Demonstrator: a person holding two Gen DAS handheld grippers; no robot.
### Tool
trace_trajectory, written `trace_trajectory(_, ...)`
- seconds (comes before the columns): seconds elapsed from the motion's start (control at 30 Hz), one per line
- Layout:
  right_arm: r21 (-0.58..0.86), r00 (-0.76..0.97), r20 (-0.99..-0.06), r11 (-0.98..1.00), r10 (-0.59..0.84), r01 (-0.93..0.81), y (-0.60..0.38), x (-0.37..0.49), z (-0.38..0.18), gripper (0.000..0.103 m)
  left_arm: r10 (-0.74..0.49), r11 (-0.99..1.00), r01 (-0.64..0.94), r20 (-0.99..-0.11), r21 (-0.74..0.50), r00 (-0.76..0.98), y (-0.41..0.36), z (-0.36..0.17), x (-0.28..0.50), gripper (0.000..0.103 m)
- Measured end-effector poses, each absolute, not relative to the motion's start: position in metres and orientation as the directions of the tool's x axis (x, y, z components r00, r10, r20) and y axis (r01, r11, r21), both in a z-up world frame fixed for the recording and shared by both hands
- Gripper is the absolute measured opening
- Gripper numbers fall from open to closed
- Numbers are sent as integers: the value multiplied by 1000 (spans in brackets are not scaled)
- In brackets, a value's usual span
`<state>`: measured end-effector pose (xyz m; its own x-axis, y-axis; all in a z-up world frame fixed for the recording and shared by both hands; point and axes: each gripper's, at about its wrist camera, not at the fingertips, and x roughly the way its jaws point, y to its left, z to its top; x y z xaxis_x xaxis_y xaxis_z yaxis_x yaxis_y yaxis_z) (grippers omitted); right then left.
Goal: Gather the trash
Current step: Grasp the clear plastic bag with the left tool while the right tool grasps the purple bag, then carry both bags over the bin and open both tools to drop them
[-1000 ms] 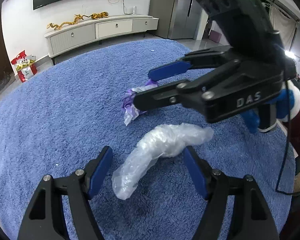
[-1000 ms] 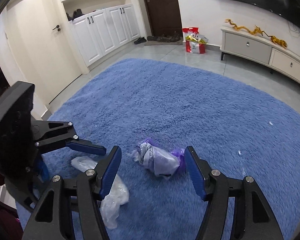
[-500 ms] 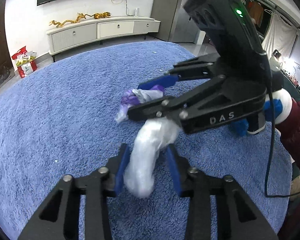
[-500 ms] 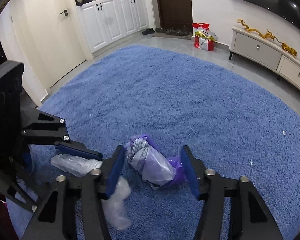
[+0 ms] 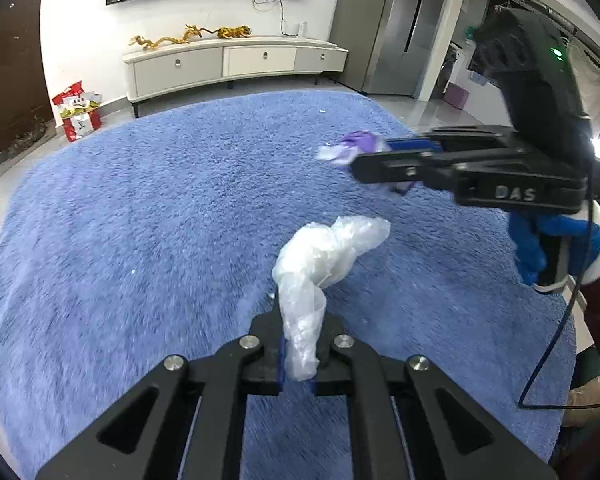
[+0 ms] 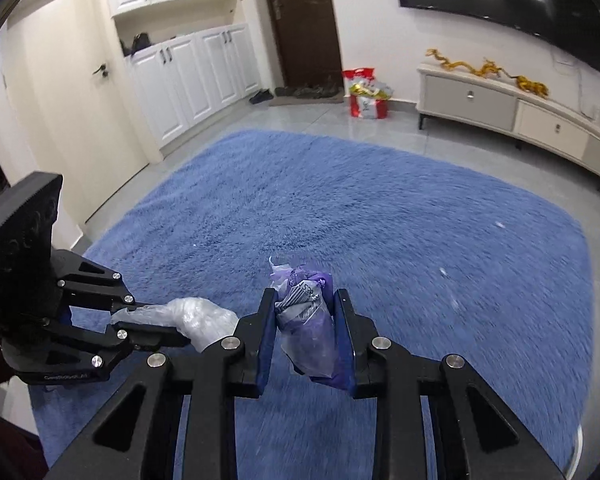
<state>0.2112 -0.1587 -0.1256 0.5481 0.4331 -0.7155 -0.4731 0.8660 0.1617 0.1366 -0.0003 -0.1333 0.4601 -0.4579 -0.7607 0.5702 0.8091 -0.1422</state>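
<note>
My left gripper (image 5: 299, 342) is shut on a crumpled clear plastic bag (image 5: 320, 264) and holds it above the blue rug (image 5: 140, 220). My right gripper (image 6: 305, 328) is shut on a purple and clear plastic wrapper (image 6: 308, 320), also off the rug. In the left wrist view the right gripper (image 5: 364, 164) is at the upper right with the purple wrapper (image 5: 352, 146) sticking out of its tip. In the right wrist view the left gripper (image 6: 140, 324) is at the lower left with the clear bag (image 6: 196, 316) in it.
A white TV cabinet (image 5: 236, 64) with gold dragon figures stands by the far wall under a TV. A red gift bag (image 5: 78, 112) sits on the tile floor beside a dark door. White cupboards (image 6: 188, 76) line the other wall. Small white specks (image 6: 444, 272) lie on the rug.
Both grippers closed on their trash, the left on the clear bag and the right on the purple wrapper, and lifted both pieces off the rug.
</note>
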Motion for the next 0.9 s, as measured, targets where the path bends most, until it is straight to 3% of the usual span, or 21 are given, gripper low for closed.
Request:
trace_trajectory(0.53,185,635,-673,917,381,-354,-201,75,-86,27,-416,838,541,-725,-72,548,-1,-83,49,7)
trace_trajectory(0.9,185,669,-655,933,352,-310,-202,36,-72,27,-345,878,478,-689,2,637,5,-66,22,7)
